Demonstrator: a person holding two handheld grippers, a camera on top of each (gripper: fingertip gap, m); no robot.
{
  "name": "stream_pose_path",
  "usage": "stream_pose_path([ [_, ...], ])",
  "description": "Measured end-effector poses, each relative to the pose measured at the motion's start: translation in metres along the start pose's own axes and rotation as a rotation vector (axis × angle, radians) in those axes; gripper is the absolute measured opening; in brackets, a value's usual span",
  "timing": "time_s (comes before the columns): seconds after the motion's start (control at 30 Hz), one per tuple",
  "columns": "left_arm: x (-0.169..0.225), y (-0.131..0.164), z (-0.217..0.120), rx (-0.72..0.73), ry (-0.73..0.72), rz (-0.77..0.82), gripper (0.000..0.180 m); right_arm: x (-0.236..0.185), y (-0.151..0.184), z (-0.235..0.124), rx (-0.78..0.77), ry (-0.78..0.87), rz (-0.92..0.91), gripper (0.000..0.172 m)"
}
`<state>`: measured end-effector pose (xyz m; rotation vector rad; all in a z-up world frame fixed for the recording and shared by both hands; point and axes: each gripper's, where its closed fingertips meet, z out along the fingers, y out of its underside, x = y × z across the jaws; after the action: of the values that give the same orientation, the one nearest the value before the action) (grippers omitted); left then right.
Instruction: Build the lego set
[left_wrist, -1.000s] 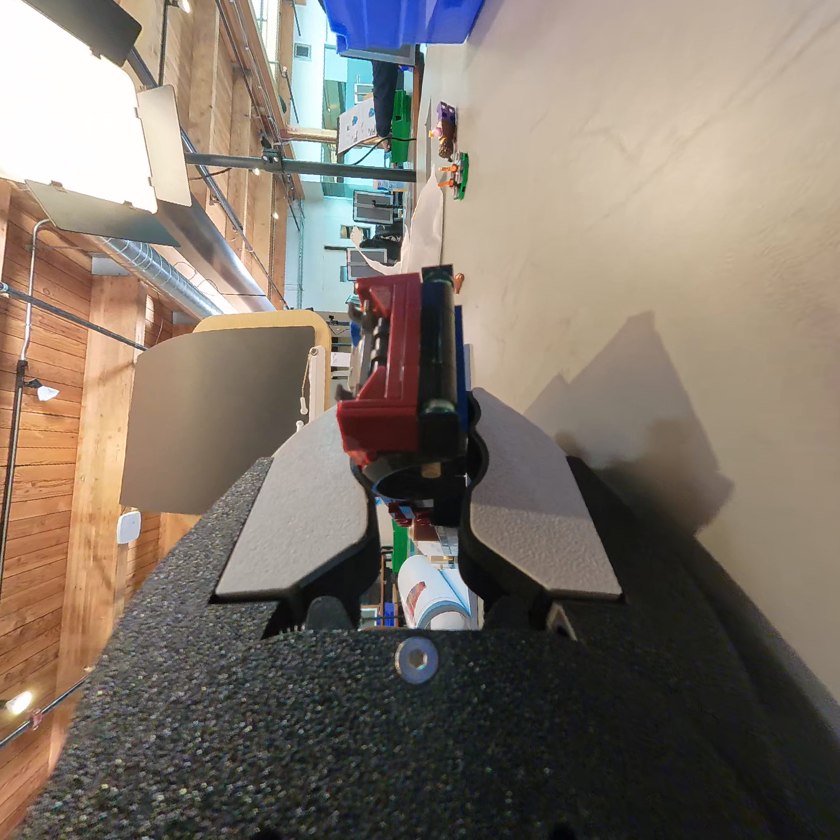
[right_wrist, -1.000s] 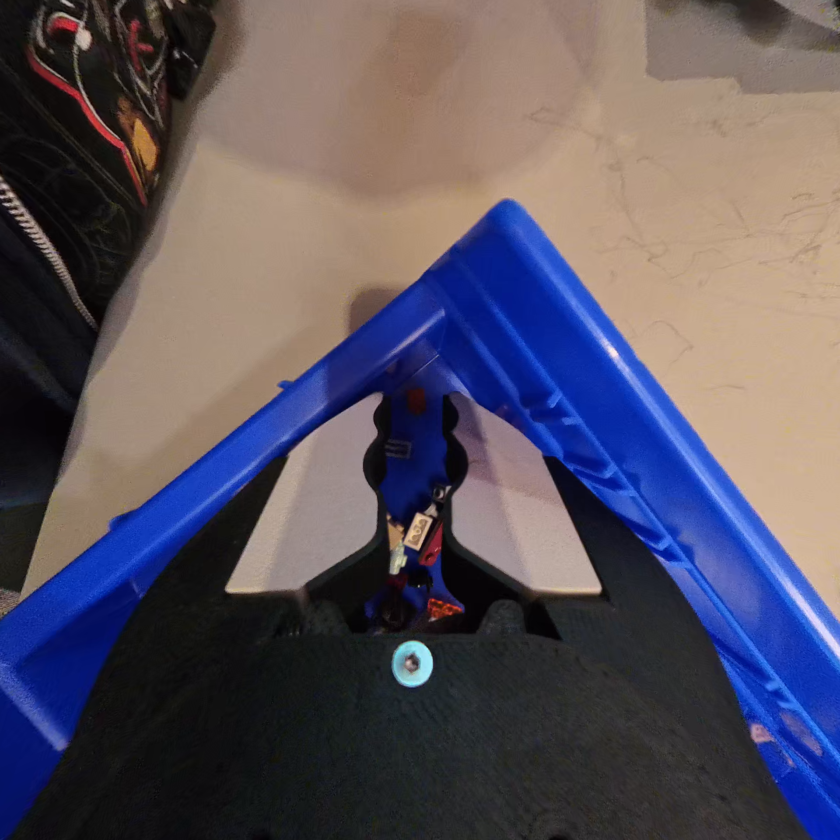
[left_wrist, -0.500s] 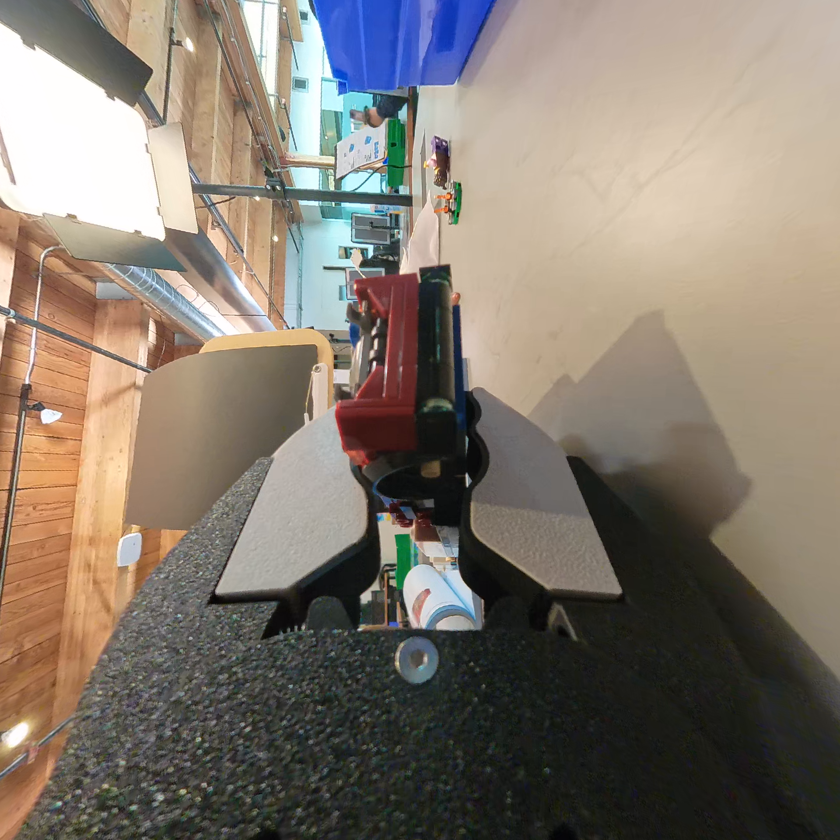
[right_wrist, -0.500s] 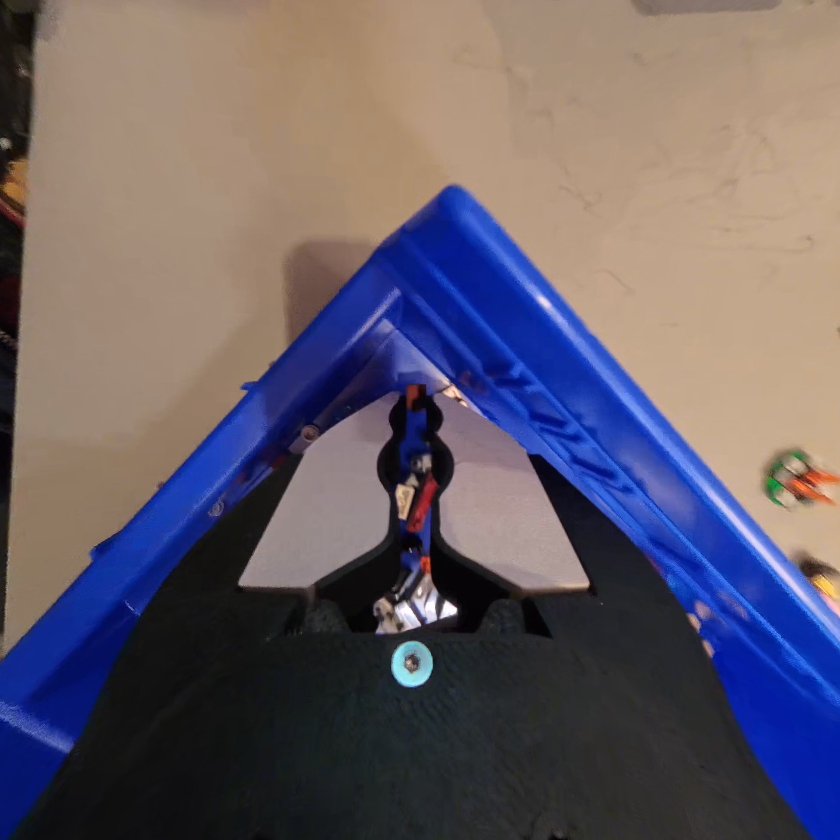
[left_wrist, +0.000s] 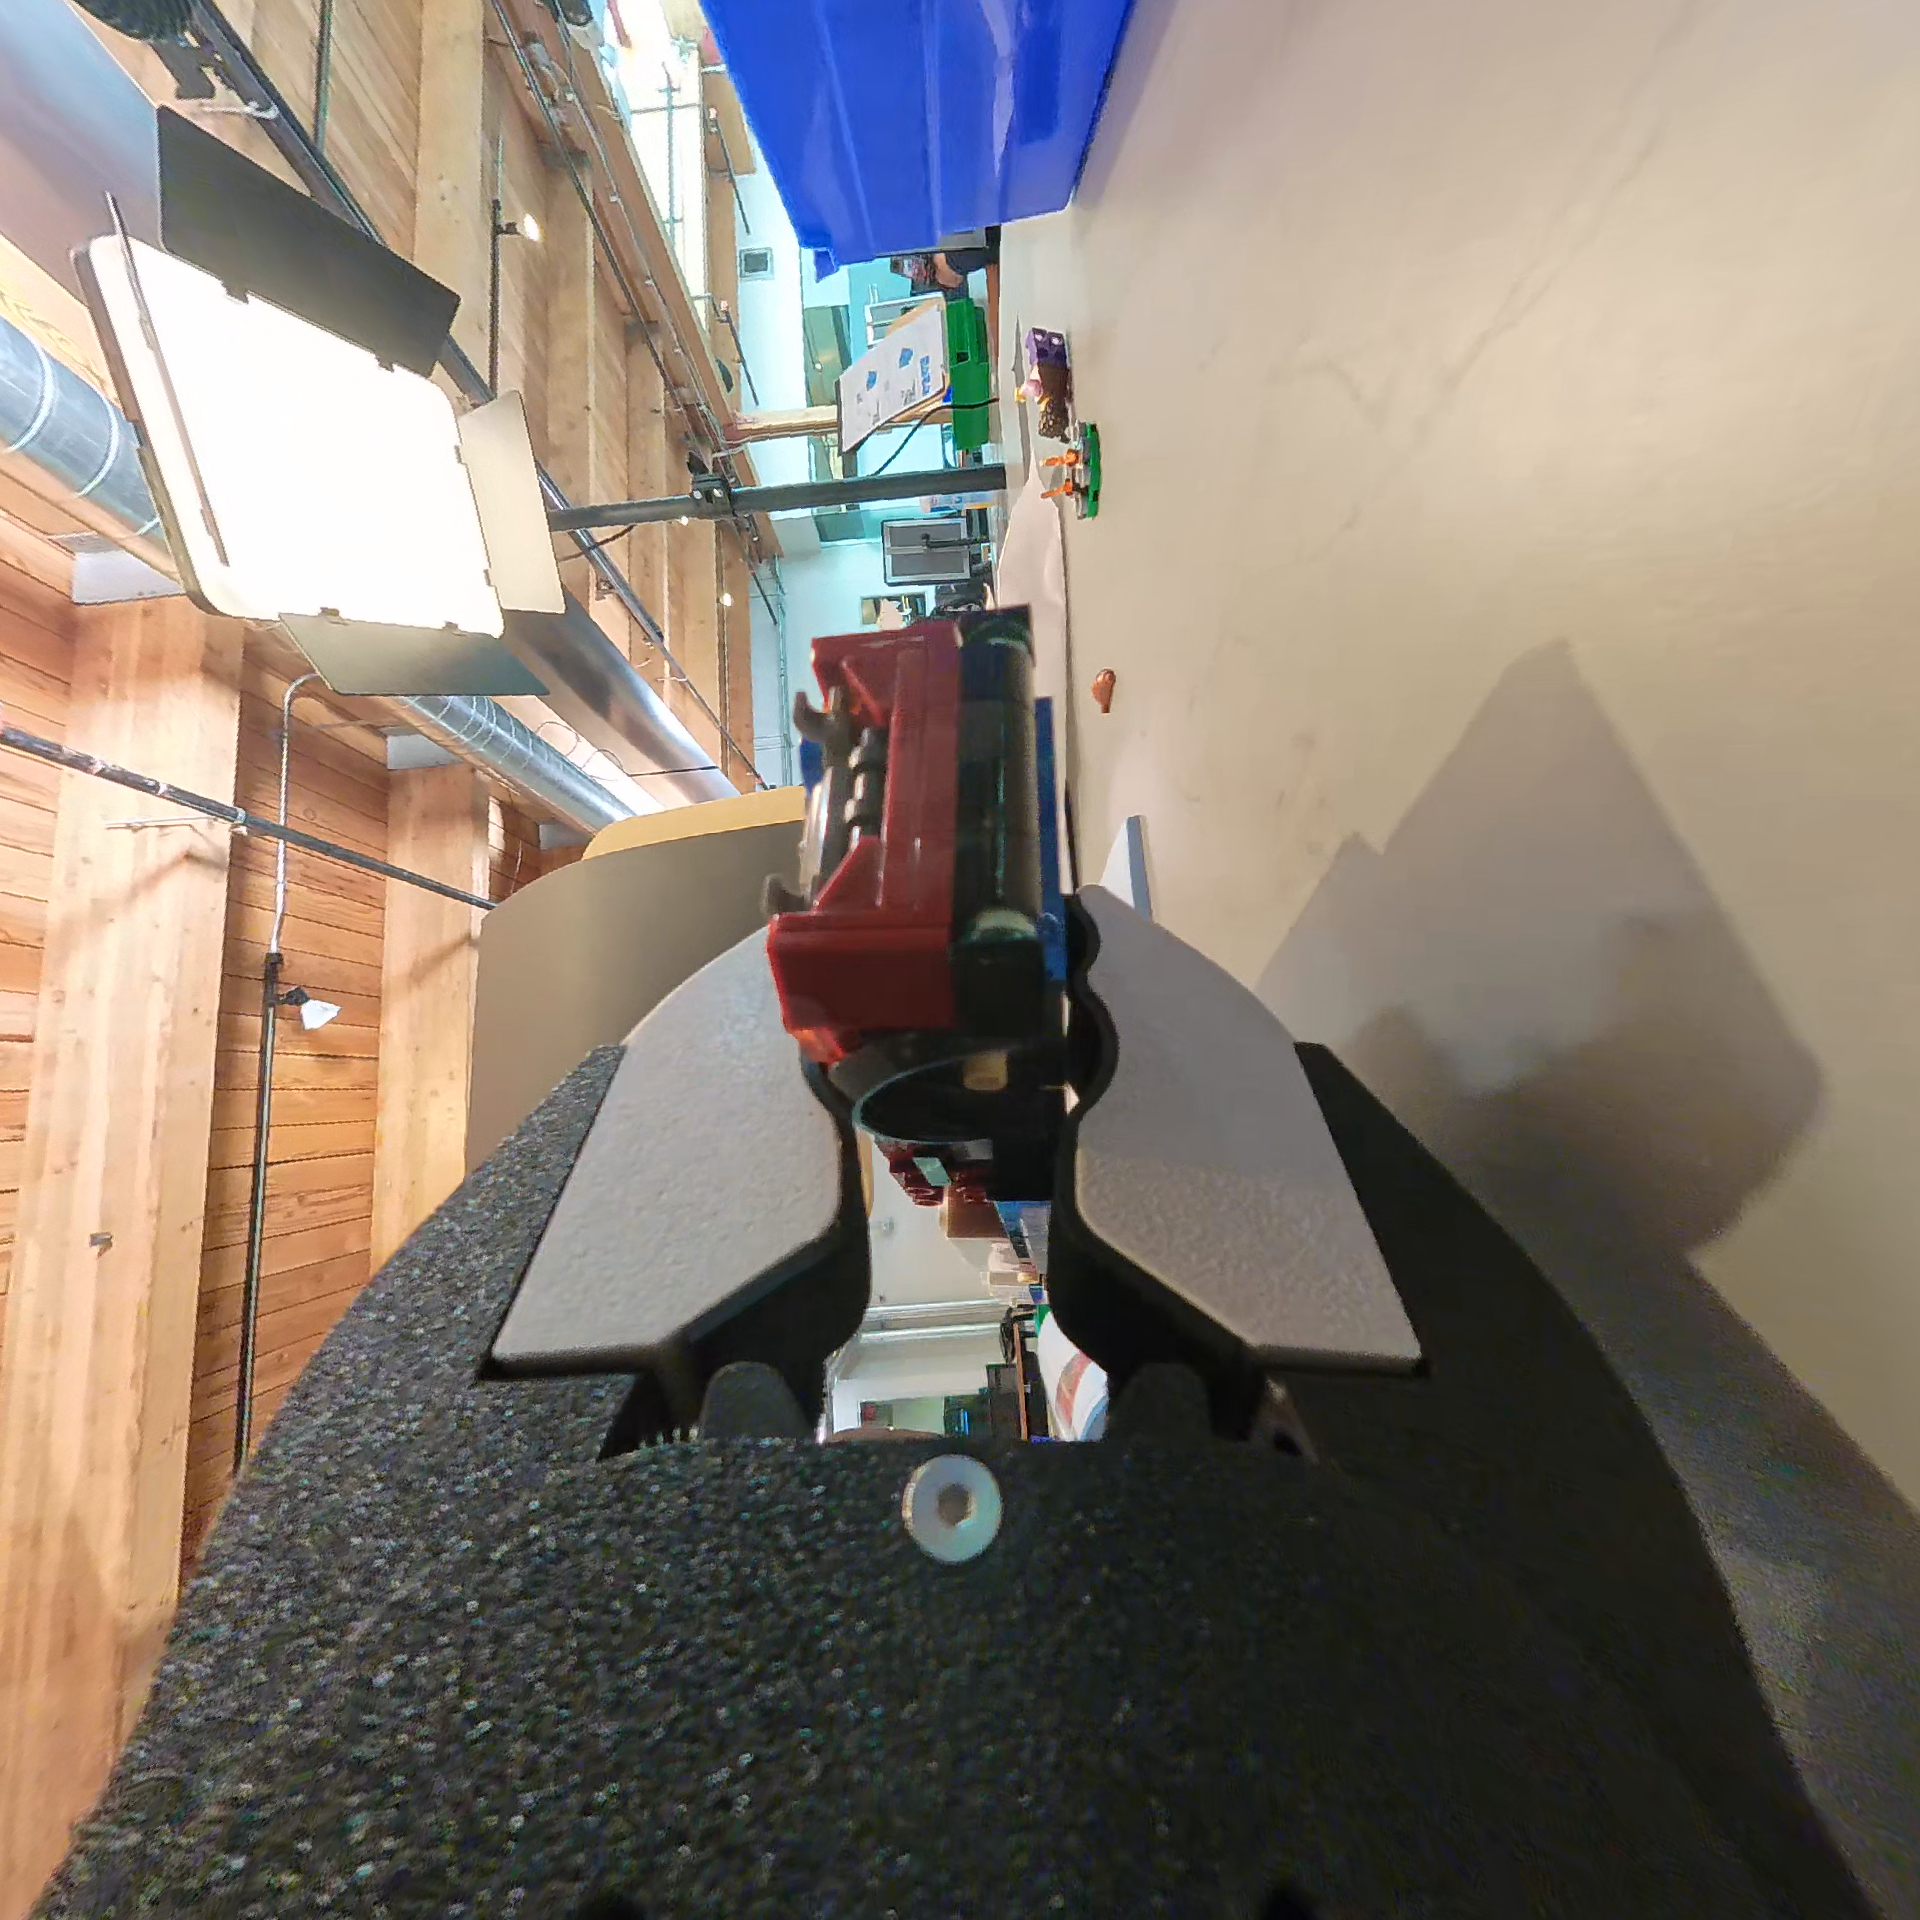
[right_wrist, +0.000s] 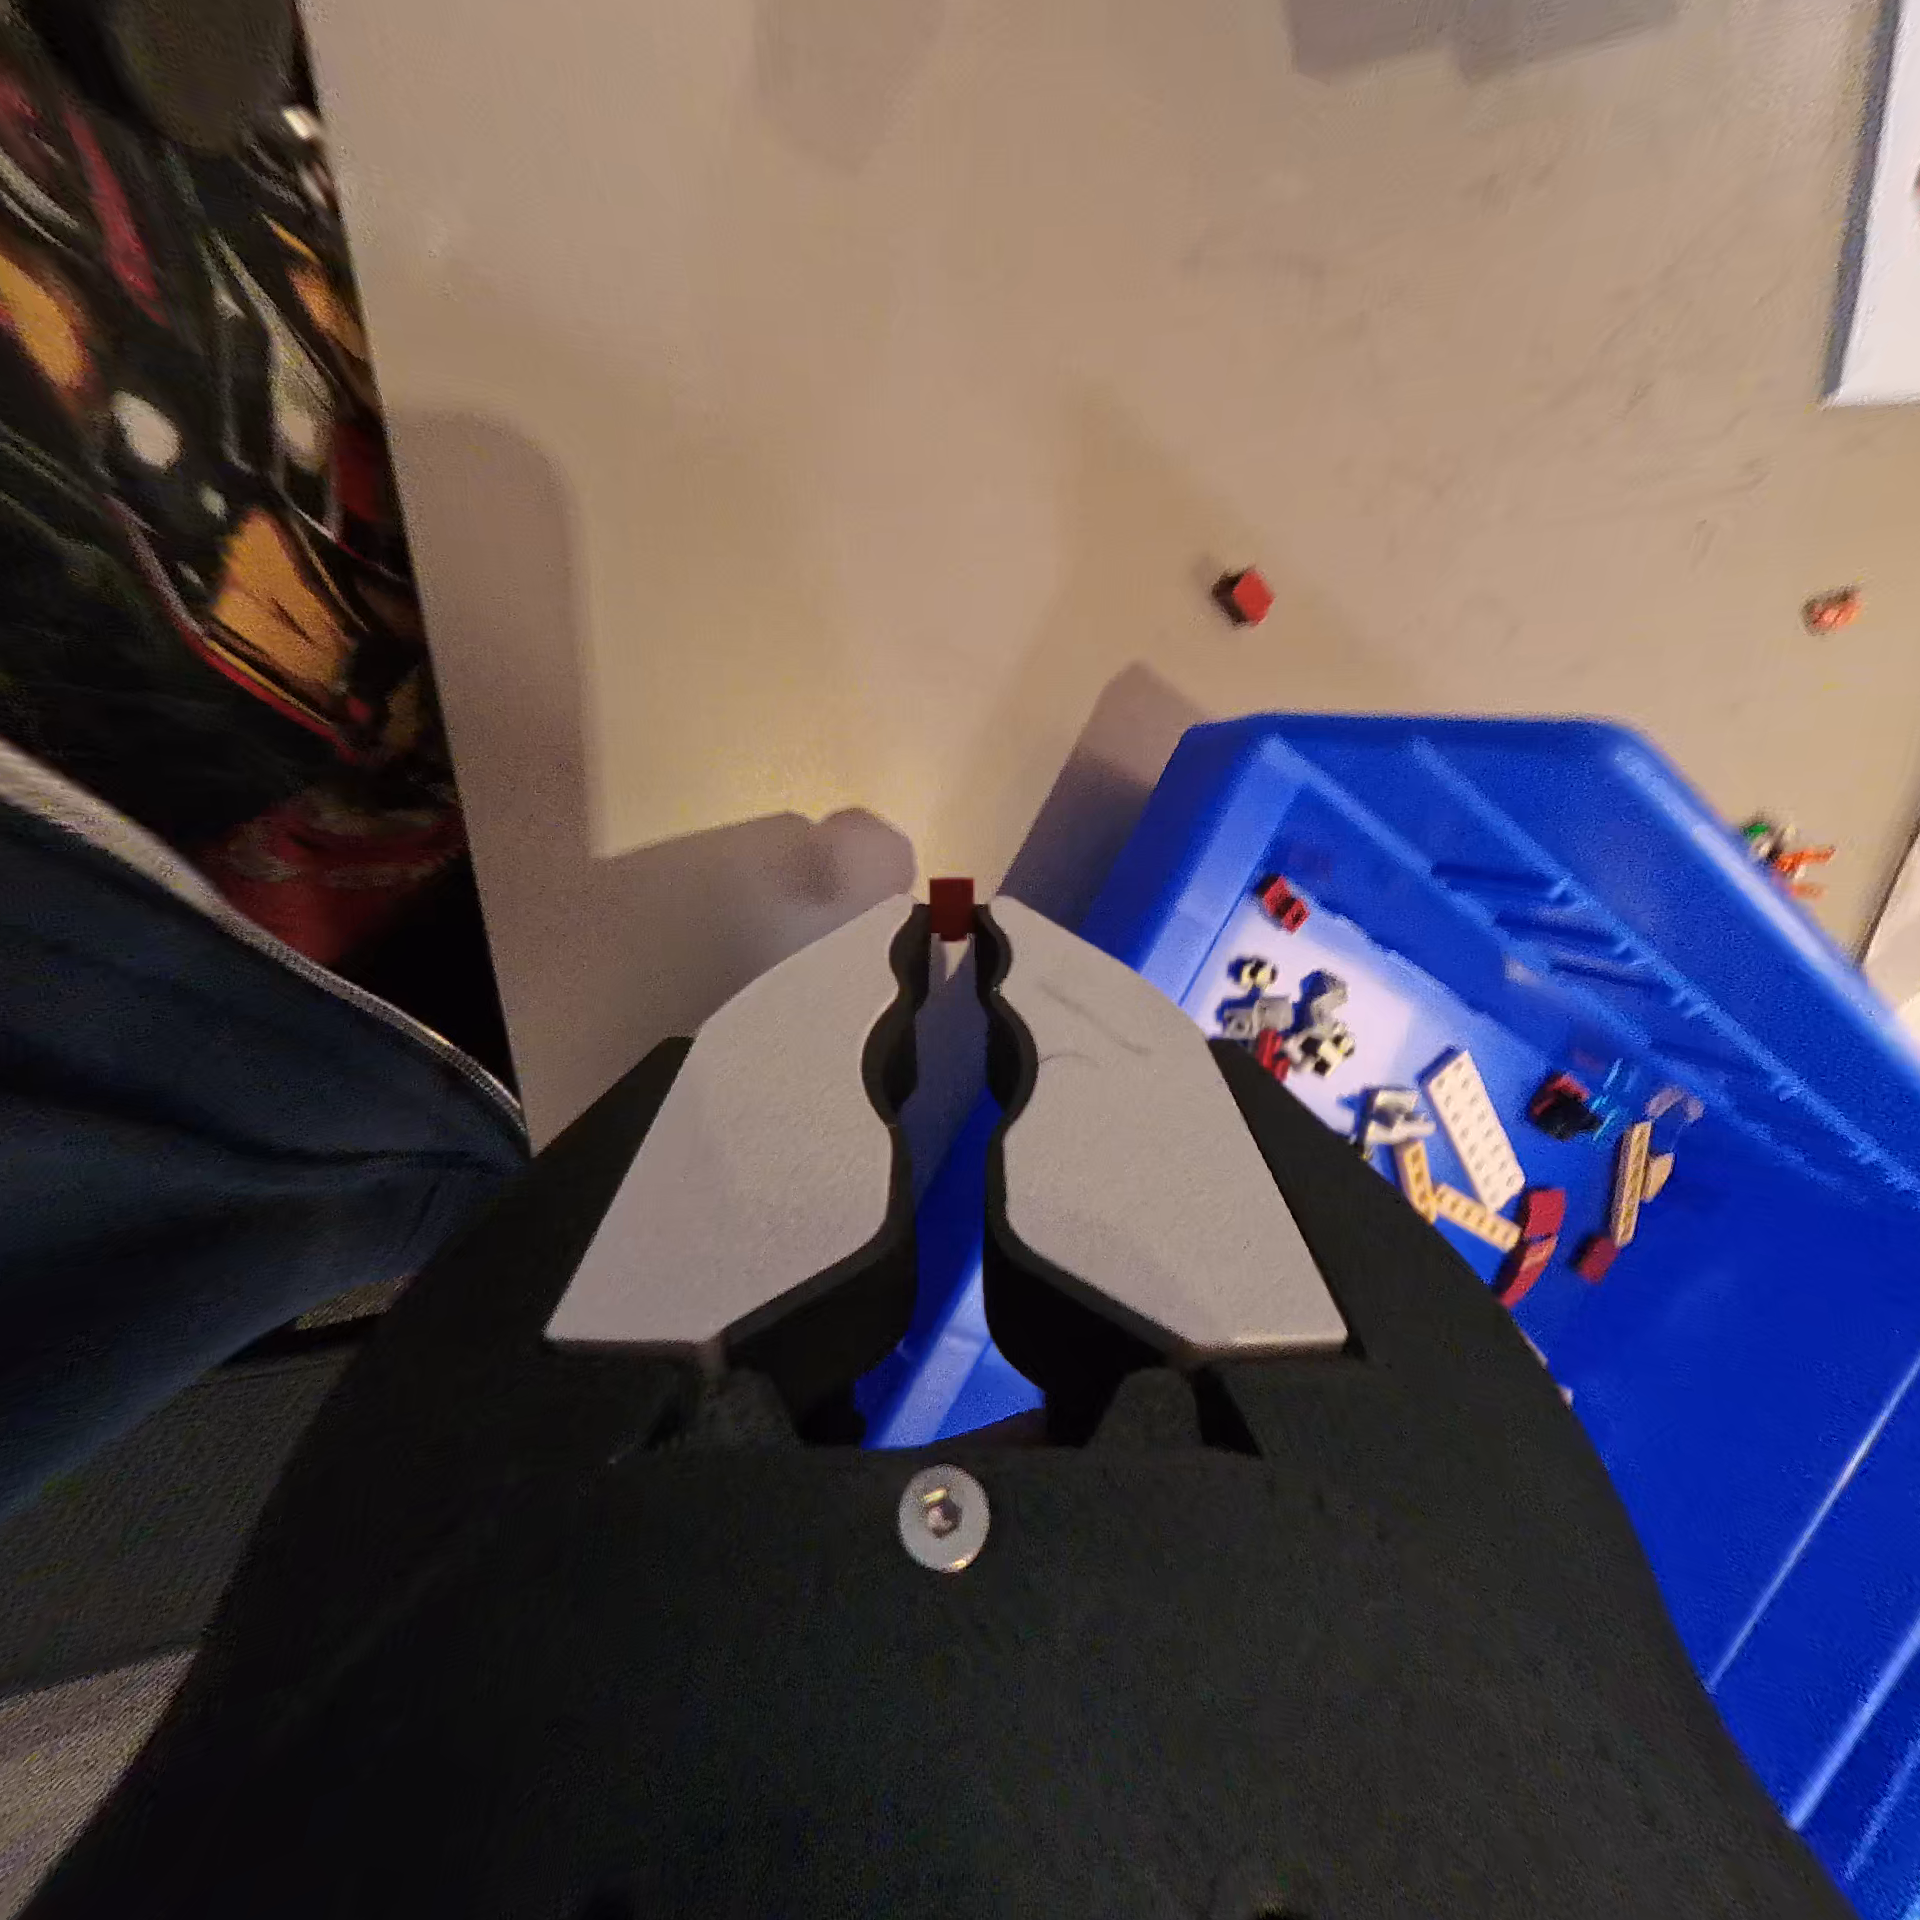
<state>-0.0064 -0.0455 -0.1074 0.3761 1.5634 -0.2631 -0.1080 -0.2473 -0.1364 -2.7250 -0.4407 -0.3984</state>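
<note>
My left gripper (left_wrist: 940, 997) is shut on a red, black and blue brick-built vehicle (left_wrist: 914, 831), held on its side just off the beige table (left_wrist: 1455, 416). My right gripper (right_wrist: 951, 925) is shut on a small dark red brick (right_wrist: 951, 906) pinched at its fingertips, above the table beside the blue bin (right_wrist: 1558, 1039). The bin holds several loose bricks (right_wrist: 1455, 1132) in tan, white, red and grey. The blue bin also shows in the left wrist view (left_wrist: 914, 114), far off.
A small red brick (right_wrist: 1244, 594) and another small piece (right_wrist: 1829, 608) lie on the table beyond the bin. Small built models (left_wrist: 1070, 436) and an orange piece (left_wrist: 1103, 688) lie far off. A person's dark patterned clothing (right_wrist: 187, 623) is at the left table edge.
My right gripper closed on a small red brick inside the blue bin and lifted out of it to the left. My left gripper keeps holding the vehicle, nearly still.
</note>
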Motion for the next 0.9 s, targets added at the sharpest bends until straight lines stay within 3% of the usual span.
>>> stream_pose_path([
  [0.1,-0.001,0.001,0.002,-0.005,-0.004,0.008,0.038,0.010,0.020,0.005,-0.099,0.071,0.019,0.009],
  [0.47,0.002,0.007,0.002,-0.018,0.030,-0.018,0.038,0.049,0.048,0.010,-0.201,0.193,-0.015,0.008],
  [0.53,0.004,0.009,0.002,-0.017,0.041,-0.033,0.038,0.050,0.029,0.010,-0.127,0.172,-0.037,0.008],
  [0.73,0.009,0.010,0.001,-0.005,0.081,-0.062,0.038,0.059,-0.071,0.033,0.184,0.094,0.036,0.008],
  [0.9,0.017,0.008,-0.002,0.010,0.118,-0.076,0.038,0.064,-0.095,0.071,0.230,0.025,0.142,0.008],
])
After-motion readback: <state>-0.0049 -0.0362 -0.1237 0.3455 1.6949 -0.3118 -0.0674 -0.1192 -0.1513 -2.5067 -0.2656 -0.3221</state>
